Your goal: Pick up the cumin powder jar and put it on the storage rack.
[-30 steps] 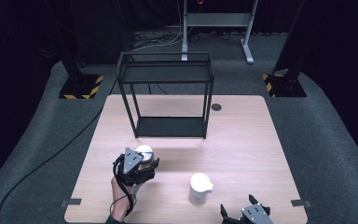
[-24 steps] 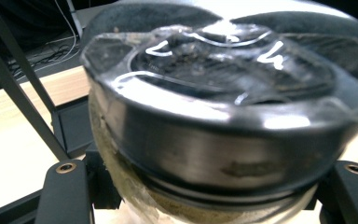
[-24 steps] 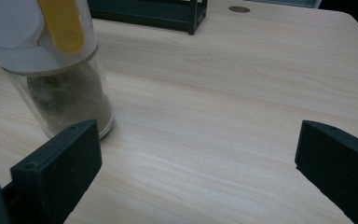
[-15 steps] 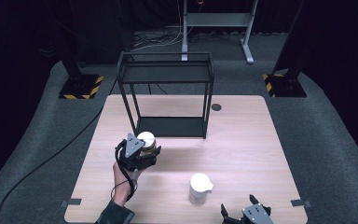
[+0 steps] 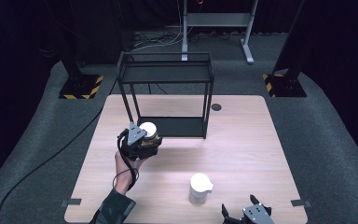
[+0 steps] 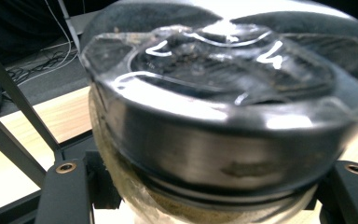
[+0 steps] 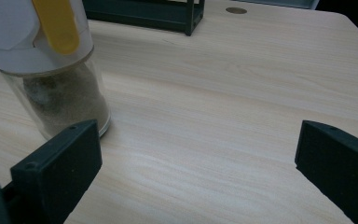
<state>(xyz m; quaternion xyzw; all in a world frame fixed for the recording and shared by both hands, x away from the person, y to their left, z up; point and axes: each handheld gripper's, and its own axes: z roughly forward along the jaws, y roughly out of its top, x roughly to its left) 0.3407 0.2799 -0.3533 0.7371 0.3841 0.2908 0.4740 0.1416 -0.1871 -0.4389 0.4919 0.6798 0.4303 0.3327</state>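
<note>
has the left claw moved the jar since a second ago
Yes. In the high view the left claw, shut on the jar, has carried it up the picture toward the black rack; it now sits close by the rack's left front leg.

Jar (image 5: 148, 131) before rack (image 5: 168, 79), left of shaker (image 5: 199, 187).

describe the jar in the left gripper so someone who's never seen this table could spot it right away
Start at the black two-tier metal rack at the back of the wooden table. Just in front of its left legs, the left gripper holds a glass jar off the table. Unlike the white-lidded shaker standing near the front edge, it has a shiny metal-rimmed lid.
</note>
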